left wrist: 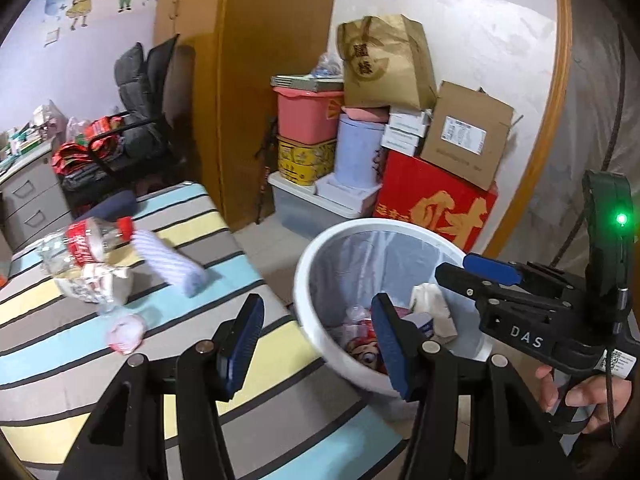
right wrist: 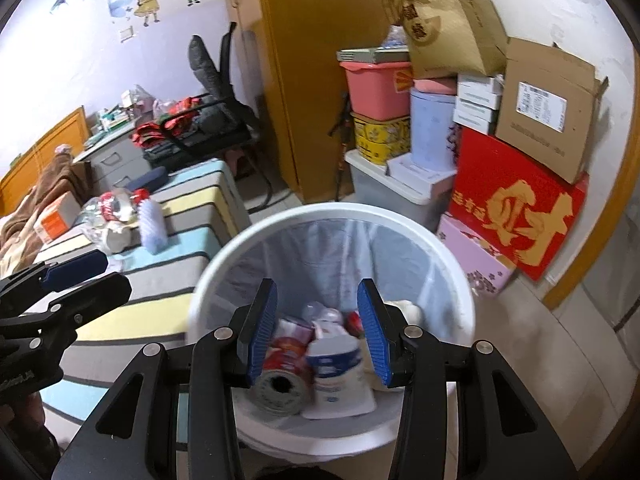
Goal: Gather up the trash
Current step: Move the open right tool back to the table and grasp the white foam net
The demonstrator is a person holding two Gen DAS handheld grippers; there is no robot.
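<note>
The white bin (right wrist: 332, 216), lined with a thin clear bag, stands on the floor just beside the striped bed (left wrist: 120, 360), and it already holds a fair heap: a red can (right wrist: 282, 380) lying on its side, a white-and-blue paper cup (right wrist: 340, 372), crumpled tissue and wrappers. The right gripper (right wrist: 318, 330) hangs over the bin's mouth with its blue pads parted and nothing between them (whatever it brought seems to be down among the rest). The left gripper (left wrist: 316, 346) sits over the bed's edge next to the bin, its pads likewise apart and empty.

More remains on the bed: a crushed clear bottle (left wrist: 86, 242) with a red label and cap, a rolled striped pack (left wrist: 172, 262) just beside it, a crumpled white wrapper (left wrist: 98, 284) under the bottle, and a small pinkish wad (left wrist: 126, 334) nearer the left gripper. An orange-and-white box (right wrist: 54, 218) lies further back by the brown blanket; whether it counts as trash I cannot tell.

I'd say the job is roughly halfway done.
</note>
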